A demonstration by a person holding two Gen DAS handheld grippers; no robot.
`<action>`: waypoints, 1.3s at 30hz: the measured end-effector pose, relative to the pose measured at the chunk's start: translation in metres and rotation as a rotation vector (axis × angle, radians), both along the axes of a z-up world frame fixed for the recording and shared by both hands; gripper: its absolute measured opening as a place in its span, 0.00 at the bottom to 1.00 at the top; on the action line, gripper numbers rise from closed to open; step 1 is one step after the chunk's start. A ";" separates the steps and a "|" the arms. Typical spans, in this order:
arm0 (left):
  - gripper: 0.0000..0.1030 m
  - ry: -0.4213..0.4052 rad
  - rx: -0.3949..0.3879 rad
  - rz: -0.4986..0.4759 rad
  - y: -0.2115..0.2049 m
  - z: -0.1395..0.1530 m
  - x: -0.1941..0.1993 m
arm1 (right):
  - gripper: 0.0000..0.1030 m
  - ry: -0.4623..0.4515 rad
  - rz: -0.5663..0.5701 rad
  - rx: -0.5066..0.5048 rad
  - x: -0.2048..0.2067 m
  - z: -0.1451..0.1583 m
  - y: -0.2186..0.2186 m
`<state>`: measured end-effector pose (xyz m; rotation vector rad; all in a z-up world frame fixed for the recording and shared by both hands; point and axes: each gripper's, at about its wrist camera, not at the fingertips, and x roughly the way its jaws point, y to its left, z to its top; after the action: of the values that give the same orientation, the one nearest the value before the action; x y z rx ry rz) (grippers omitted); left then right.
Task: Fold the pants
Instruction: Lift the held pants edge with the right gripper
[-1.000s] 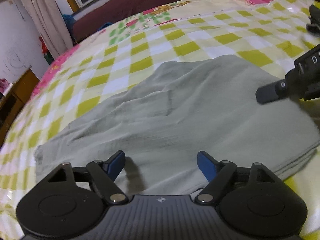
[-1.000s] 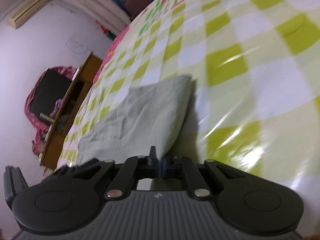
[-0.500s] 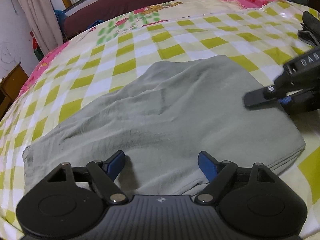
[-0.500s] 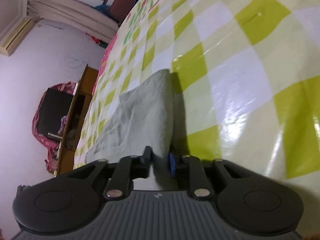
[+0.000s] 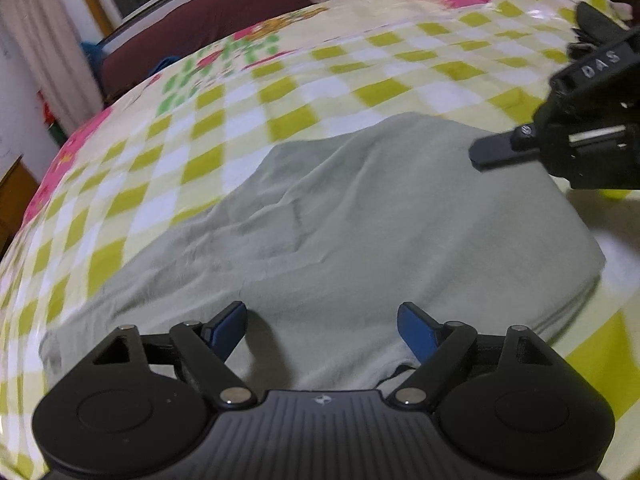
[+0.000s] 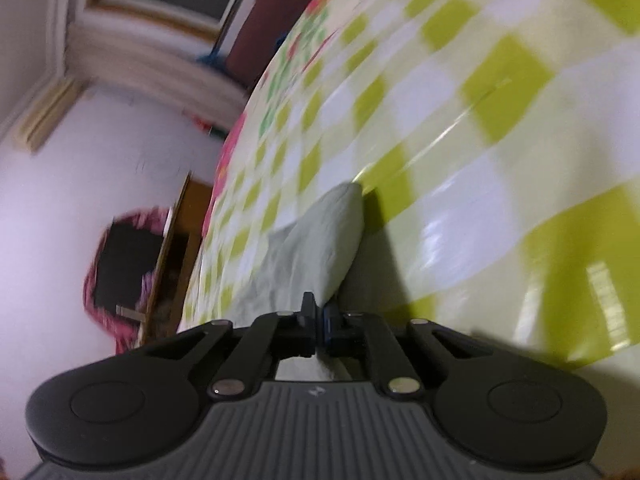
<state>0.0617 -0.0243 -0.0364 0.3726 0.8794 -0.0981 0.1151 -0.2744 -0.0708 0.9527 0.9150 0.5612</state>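
A bed (image 5: 248,148) covered by a glossy yellow-green checked sheet (image 5: 392,88) is seen; grey-green pants (image 5: 360,216), folded, are spread across its lower centre.

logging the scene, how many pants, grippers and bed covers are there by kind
pants: 1
grippers: 2, left gripper and right gripper
checked bed cover: 1
total: 4

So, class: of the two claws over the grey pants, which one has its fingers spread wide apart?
The left claw: its blue-tipped fingers stand wide apart above the pants, holding nothing. The right claw has its fingers shut together at the cloth's edge.
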 end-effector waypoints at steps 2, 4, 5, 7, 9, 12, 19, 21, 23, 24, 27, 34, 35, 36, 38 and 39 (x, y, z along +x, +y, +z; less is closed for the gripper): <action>0.92 0.007 -0.004 -0.035 -0.016 0.001 0.005 | 0.04 -0.007 -0.038 0.014 0.000 0.001 -0.011; 0.92 0.011 0.001 -0.073 -0.034 -0.001 0.009 | 0.04 -0.009 -0.087 0.018 -0.001 0.001 -0.025; 0.92 0.009 0.010 -0.095 -0.045 -0.002 0.010 | 0.04 -0.005 -0.110 0.014 -0.002 0.000 -0.031; 0.92 0.001 0.030 -0.125 -0.060 -0.004 0.012 | 0.04 0.014 -0.156 -0.004 -0.002 -0.006 -0.043; 0.92 -0.007 0.043 -0.145 -0.071 -0.004 0.012 | 0.06 0.043 -0.173 -0.011 -0.001 -0.014 -0.055; 0.92 -0.009 0.038 -0.154 -0.071 -0.002 0.010 | 0.11 0.079 -0.156 0.062 0.002 -0.025 -0.061; 0.92 -0.009 -0.002 -0.114 -0.040 0.006 -0.005 | 0.35 0.037 -0.044 -0.024 0.002 -0.019 -0.047; 0.92 -0.019 0.006 -0.098 -0.027 0.008 -0.013 | 0.28 0.046 -0.060 -0.043 0.000 -0.019 -0.047; 0.92 -0.026 0.014 -0.073 -0.013 0.008 -0.020 | 0.17 0.067 -0.081 -0.045 -0.002 -0.021 -0.048; 0.93 -0.022 0.010 -0.061 -0.006 0.008 -0.022 | 0.13 0.077 -0.093 -0.035 -0.003 -0.021 -0.049; 0.94 -0.009 -0.032 -0.032 0.012 0.009 -0.026 | 0.08 0.069 -0.120 -0.013 -0.010 -0.014 -0.052; 0.94 -0.028 -0.073 0.002 0.031 0.013 -0.032 | 0.07 0.016 -0.103 -0.057 -0.018 0.017 -0.030; 0.94 -0.027 -0.084 0.005 0.034 0.013 -0.032 | 0.07 0.020 -0.103 -0.067 -0.017 0.019 -0.027; 0.94 -0.028 -0.094 0.003 0.036 0.013 -0.033 | 0.07 0.022 -0.102 -0.085 -0.017 0.023 -0.023; 0.94 -0.032 -0.104 -0.003 0.037 0.015 -0.034 | 0.07 0.024 -0.102 -0.117 -0.016 0.031 -0.015; 0.94 -0.036 -0.110 -0.005 0.039 0.016 -0.035 | 0.07 0.019 -0.095 -0.134 -0.015 0.037 -0.009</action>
<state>0.0269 0.0144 -0.0206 0.2734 0.8337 -0.1438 0.1003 -0.2834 -0.0336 0.8765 0.9078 0.4055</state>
